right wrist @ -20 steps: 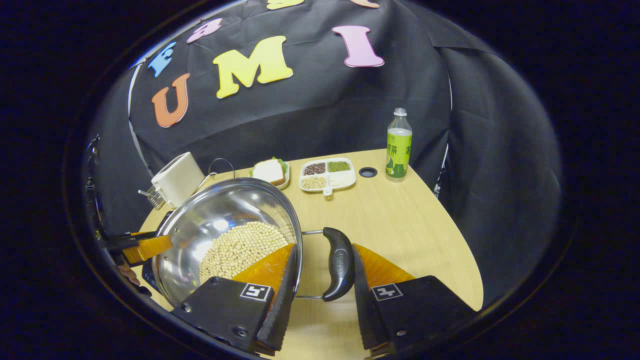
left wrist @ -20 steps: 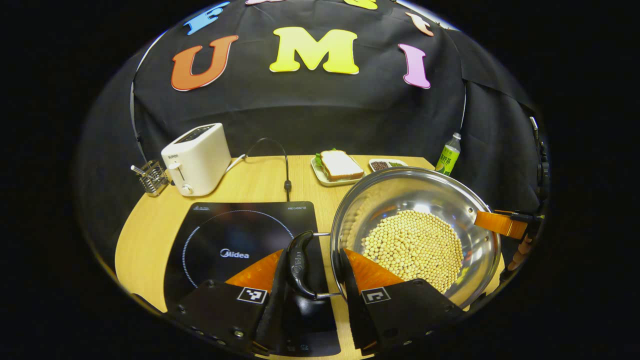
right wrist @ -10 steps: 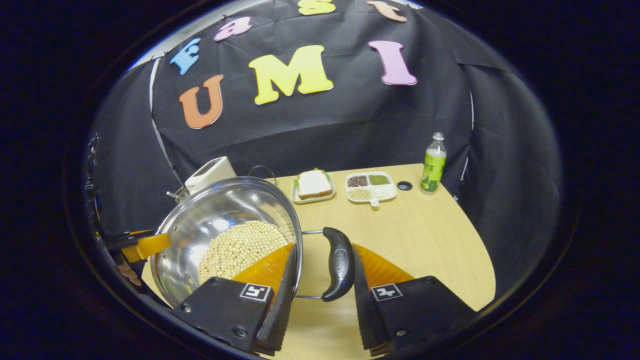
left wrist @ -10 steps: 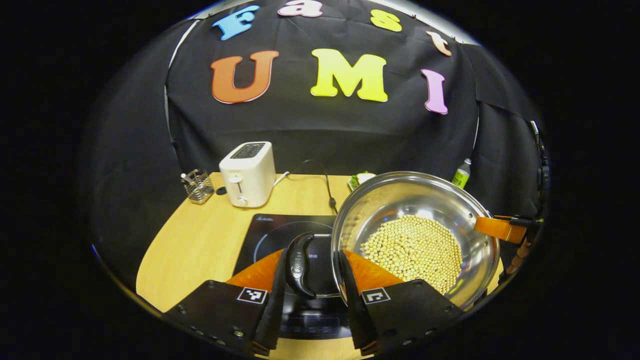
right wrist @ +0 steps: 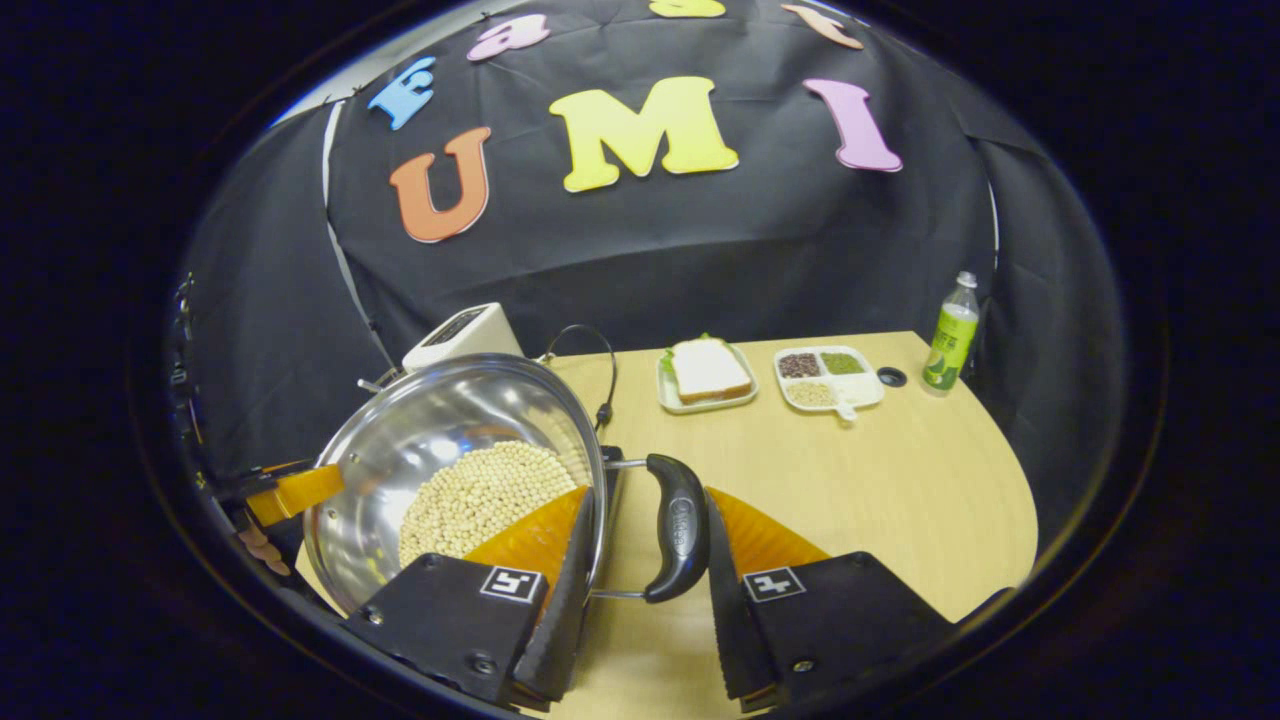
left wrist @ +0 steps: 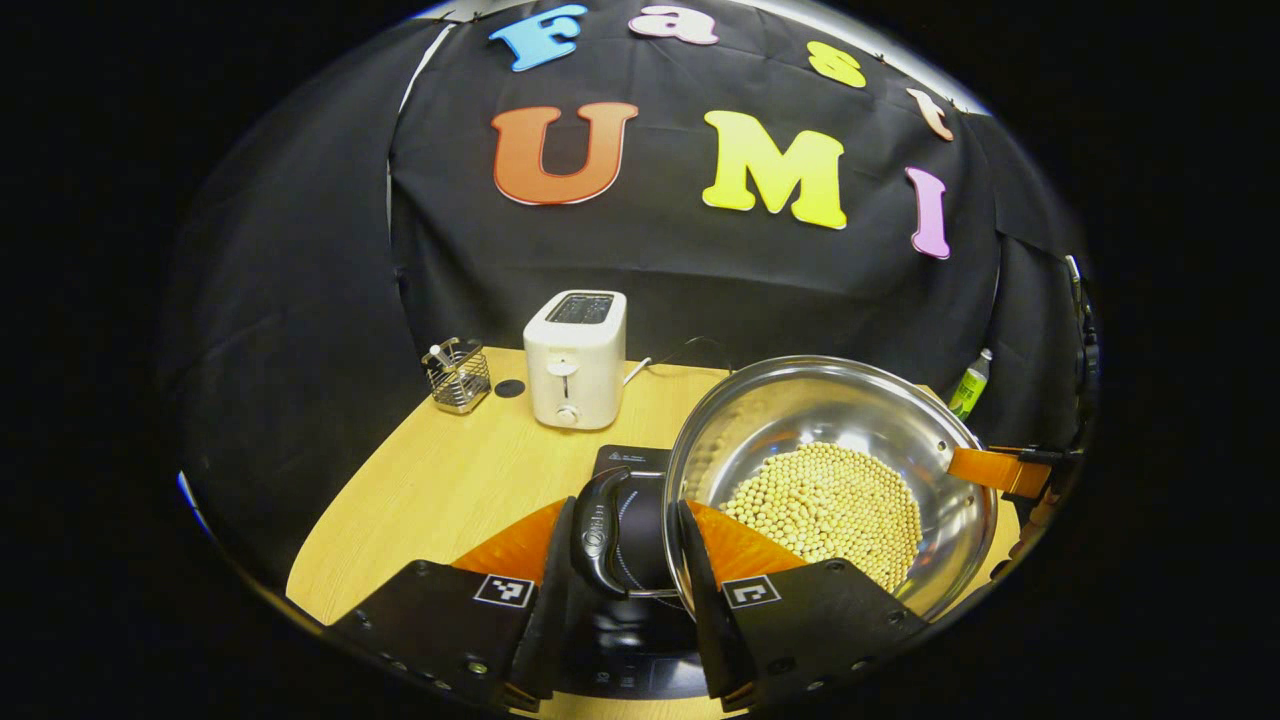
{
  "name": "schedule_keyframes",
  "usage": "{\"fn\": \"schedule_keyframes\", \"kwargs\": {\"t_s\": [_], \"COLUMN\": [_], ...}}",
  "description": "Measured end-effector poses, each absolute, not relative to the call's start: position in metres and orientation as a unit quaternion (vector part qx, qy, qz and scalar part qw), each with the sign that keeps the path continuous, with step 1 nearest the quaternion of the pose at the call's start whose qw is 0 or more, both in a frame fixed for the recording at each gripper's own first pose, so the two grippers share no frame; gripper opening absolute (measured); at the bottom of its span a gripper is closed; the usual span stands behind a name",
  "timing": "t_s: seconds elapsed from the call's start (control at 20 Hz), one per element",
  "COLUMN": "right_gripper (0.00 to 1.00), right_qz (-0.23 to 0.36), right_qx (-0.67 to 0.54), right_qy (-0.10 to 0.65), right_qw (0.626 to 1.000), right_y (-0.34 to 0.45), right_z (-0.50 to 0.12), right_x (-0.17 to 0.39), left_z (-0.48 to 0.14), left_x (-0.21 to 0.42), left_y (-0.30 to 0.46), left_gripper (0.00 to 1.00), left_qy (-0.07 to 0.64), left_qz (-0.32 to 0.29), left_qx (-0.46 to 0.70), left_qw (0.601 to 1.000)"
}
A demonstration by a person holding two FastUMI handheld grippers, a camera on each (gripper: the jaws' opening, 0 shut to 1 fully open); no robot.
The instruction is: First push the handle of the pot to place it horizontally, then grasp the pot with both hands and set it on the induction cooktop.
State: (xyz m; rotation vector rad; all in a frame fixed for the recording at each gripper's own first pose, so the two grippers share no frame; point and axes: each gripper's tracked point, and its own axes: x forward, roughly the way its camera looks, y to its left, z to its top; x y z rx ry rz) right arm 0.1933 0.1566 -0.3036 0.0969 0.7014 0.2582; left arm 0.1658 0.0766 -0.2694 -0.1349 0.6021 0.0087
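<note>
Pot (left wrist: 830,480) | steel, full of pale beans | handle logos unreadable | left gripper (left wrist: 618,590) fingers, right gripper (right wrist: 640,590) fingers clamped on black side handles

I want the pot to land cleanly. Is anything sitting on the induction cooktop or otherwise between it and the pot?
Nothing visible is. The pot hangs over the induction cooktop, whose visible black glass is bare. The toaster and its cord stand behind it, apart; the part beneath the pot is hidden.
</note>
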Motion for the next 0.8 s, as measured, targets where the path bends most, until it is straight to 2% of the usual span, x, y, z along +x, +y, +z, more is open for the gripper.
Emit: {"fn": "schedule_keyframes", "kwargs": {"t_s": [0.45,0.8], "right_gripper": [0.59,0.59], "right_qz": [0.124,0.115], "right_qx": [0.037,0.044], "right_qy": [0.367,0.383], "right_qw": [0.921,0.916], "right_y": [0.200,0.201], "right_z": [-0.353,-0.369], "right_x": [0.225,0.231], "left_z": [-0.329,-0.335], "left_x": [0.198,0.212], "left_y": [0.113,0.113], "left_gripper": [0.54,0.54], "left_qy": [0.314,0.303], "left_qz": [0.024,0.025], "left_qx": [-0.106,-0.091], "left_qw": [0.943,0.948]}}
